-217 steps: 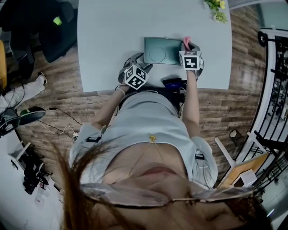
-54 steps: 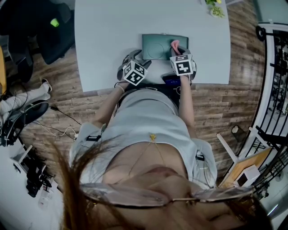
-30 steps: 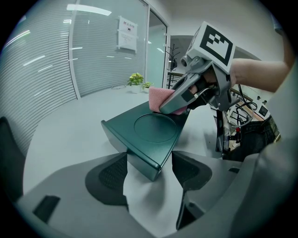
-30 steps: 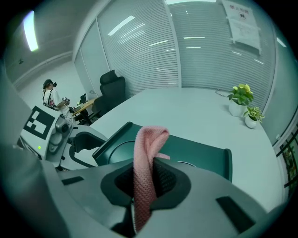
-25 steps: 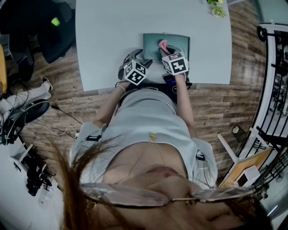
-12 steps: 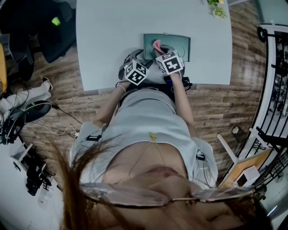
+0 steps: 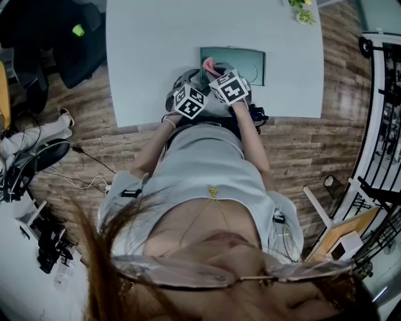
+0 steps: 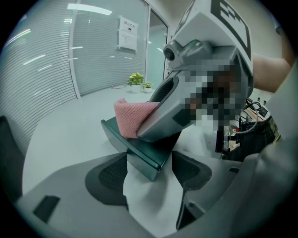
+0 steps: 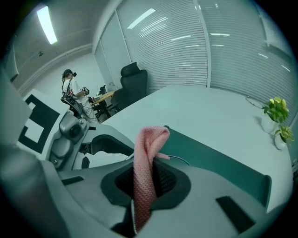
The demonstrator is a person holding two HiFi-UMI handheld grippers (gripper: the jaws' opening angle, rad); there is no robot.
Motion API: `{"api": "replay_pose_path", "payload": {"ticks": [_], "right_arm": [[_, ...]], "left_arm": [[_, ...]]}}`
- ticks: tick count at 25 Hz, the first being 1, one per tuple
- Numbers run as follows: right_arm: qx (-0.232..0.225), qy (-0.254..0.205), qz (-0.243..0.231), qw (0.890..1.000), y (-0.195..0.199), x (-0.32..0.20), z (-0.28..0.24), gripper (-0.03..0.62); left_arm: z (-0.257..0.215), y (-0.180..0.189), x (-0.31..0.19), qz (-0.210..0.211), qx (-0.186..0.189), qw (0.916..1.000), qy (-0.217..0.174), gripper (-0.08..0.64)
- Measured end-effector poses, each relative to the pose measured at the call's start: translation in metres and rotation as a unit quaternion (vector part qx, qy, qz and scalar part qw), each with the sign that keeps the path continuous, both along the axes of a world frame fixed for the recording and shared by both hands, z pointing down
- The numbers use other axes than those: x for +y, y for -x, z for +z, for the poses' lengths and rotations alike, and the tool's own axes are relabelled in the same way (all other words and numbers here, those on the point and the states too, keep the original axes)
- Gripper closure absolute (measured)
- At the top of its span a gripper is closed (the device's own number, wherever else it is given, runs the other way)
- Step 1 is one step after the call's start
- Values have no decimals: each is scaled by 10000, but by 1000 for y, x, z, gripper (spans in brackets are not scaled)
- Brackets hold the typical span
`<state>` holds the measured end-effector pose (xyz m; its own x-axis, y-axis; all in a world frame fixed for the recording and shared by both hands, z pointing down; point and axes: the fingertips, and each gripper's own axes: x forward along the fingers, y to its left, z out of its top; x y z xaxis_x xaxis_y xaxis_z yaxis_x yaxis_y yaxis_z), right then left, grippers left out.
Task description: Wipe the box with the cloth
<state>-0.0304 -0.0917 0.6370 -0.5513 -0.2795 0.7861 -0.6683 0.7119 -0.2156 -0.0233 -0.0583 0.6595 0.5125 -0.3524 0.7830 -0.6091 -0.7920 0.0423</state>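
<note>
A flat dark green box lies near the front edge of the white table. My right gripper is shut on a pink cloth and holds it against the box's left end. In the right gripper view the cloth stands folded up from between the pads, with the box behind it. My left gripper has its jaws on either side of the box's near left corner, and the pads touch it. The cloth rests on the box top just above.
Small potted plants stand at the table's far right corner. A black office chair is off the table's left side. A person stands at a desk far behind. Cables lie on the wooden floor.
My right gripper has dragged the pink cloth leftward across the box, from its right end to its left end. The left gripper has stayed at the box's near left corner.
</note>
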Motion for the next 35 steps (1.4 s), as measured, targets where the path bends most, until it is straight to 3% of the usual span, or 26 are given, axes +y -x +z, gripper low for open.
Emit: {"api": "replay_pose_path", "payload": {"ticks": [15, 21, 35], "right_arm": [[-95, -295, 125, 9994, -11, -1, -8, 549], [-238, -366, 809, 9958, -59, -8, -25, 549], [170, -393, 2335, 9714, -182, 7, -23, 549]], "left_arm": [[1, 0, 0, -41, 58, 10000, -44, 255], [0, -1, 0, -42, 83, 9999, -54, 255], [0, 0, -1, -30, 121, 9999, -21, 255]]}}
